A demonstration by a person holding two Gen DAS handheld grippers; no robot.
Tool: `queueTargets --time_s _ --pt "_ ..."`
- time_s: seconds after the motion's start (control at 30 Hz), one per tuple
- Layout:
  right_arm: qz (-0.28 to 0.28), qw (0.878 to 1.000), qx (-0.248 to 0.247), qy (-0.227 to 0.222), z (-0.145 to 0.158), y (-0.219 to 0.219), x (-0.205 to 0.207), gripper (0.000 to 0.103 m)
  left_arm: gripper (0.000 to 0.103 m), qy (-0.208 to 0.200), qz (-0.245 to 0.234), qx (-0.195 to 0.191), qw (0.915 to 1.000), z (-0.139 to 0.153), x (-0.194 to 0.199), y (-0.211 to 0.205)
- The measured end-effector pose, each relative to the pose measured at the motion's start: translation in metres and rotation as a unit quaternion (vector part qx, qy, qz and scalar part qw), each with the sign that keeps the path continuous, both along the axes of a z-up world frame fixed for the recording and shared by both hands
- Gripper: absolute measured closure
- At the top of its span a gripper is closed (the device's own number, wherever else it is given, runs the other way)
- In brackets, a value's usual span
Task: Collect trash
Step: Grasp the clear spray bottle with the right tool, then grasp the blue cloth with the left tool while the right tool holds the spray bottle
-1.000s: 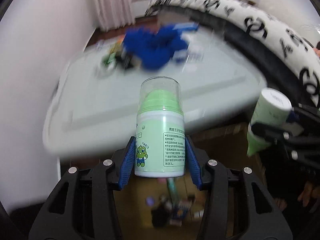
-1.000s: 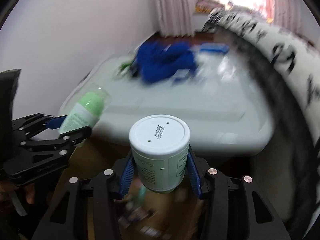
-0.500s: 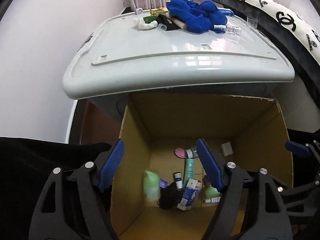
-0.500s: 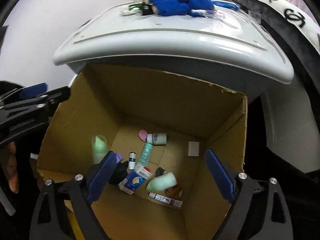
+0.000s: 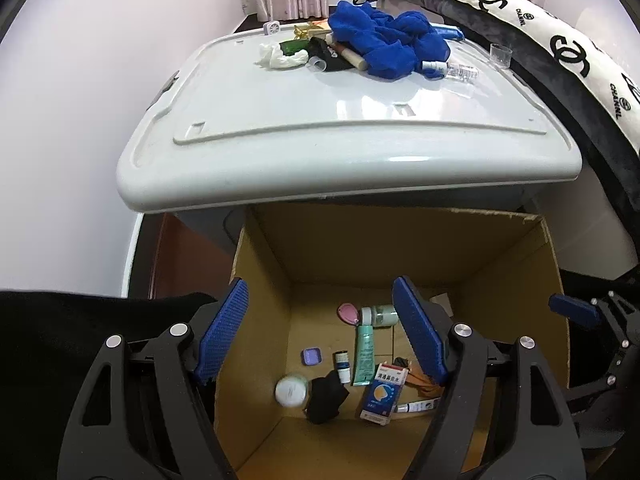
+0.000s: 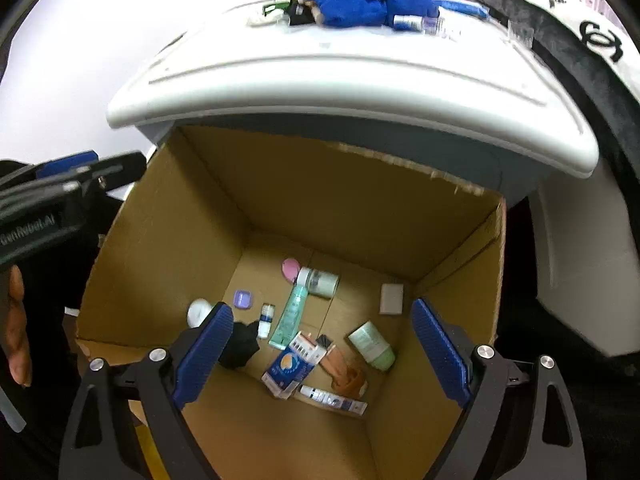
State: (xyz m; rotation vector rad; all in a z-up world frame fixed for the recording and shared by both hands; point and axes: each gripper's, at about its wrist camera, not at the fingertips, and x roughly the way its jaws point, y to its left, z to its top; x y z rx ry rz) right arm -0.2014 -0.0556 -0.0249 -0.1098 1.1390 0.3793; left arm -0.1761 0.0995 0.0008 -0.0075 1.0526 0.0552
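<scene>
Lid [image 5: 344, 160], white plastic, of the storage bin I use as a counter: largest item in my two views, sharp now where a second ago it was smeared with motion blur.

Cardboard box [image 5: 400, 248], open-topped, standing just under the lid's near edge; a second ago only a dark sliver of it showed behind my loads, now I see down to its floor.

Blue cloth [image 5: 390, 42], heaped at the far end of the lid among small trash still lying there, including a white crumpled wrapper [image 5: 280, 58] and a clear little cup [image 5: 501, 55].

Left tool [image 5: 320, 336]: released, pads spread wide over the box, nothing between them. A second ago it clasped the green pump bottle with the frog label.

Right tool [image 6: 322, 356]: likewise released and empty above the box; a second ago it gripped the white-capped jar.

Box contents, lying loose on the floor:
- blue and white carton [image 6: 289, 368], near the middle
- pale green bottle [image 6: 372, 346], on its side toward the right wall
- teal tube [image 6: 289, 316], beside a white-lidded jar [image 6: 318, 281]
- round white-topped container [image 5: 291, 390], blurred, near the left wall
- black wad [image 5: 325, 394], touching that container
- pink disc [image 5: 347, 314] and lilac case [image 5: 311, 357]
</scene>
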Motion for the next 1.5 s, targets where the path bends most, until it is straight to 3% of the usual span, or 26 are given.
queueTargets --time_s 0.17,0.27,0.37,0.43,0.53,0.8,0.83,0.9,0.97,1.0,1.13,1.33,1.5 --pt "-0.012 0.999 0.005 -0.037 0.04 -0.011 0.042 0.011 0.03 -0.028 -0.004 -0.005 0.9996 0.028 0.04 -0.004" --pt "-0.03 0.996 -0.011 -0.087 0.071 -0.019 0.091 0.011 0.03 -0.061 -0.004 0.003 0.9981 0.045 0.076 -0.009" --pt "-0.027 0.992 -0.032 -0.122 0.082 -0.02 0.135 0.011 0.03 -0.084 0.0 0.007 0.9965 0.049 0.104 -0.012" --pt "0.001 0.987 -0.064 -0.146 0.078 -0.015 0.174 0.013 0.03 -0.091 0.002 0.01 0.9958 0.046 0.112 -0.012" --pt "0.062 0.978 -0.105 -0.167 0.067 -0.004 0.22 0.027 0.03 -0.083 0.004 0.009 0.9965 0.032 0.114 -0.011" --pt "0.159 0.967 -0.131 -0.147 0.031 0.006 0.293 0.031 0.03 -0.059 -0.014 0.007 0.9982 0.015 0.118 -0.013" --pt "0.166 0.969 -0.125 -0.134 0.026 0.007 0.3 0.037 0.03 -0.057 -0.012 0.003 0.9983 0.014 0.119 -0.013" --pt "0.171 0.973 -0.112 -0.107 0.02 0.009 0.31 0.057 0.03 -0.054 -0.011 -0.006 0.9985 0.014 0.12 -0.012" --pt "0.153 0.98 -0.101 -0.079 0.02 0.009 0.318 0.076 0.03 -0.054 -0.009 -0.004 0.9985 0.014 0.122 -0.013" --pt "0.14 0.982 -0.105 -0.069 0.02 0.009 0.321 0.079 0.03 -0.053 -0.008 -0.004 0.9985 0.013 0.122 -0.012" --pt "0.104 0.988 -0.104 -0.055 0.025 0.006 0.304 0.079 0.03 -0.048 -0.003 -0.006 0.9988 0.011 0.126 -0.011" --pt "0.068 0.995 -0.033 -0.068 0.056 -0.014 0.25 0.079 0.03 -0.052 0.003 -0.009 0.9986 0.014 0.129 -0.011" --pt "0.06 0.995 0.004 -0.085 0.086 -0.028 0.221 0.079 0.03 -0.061 0.0 -0.027 0.9978 0.036 0.159 -0.016"
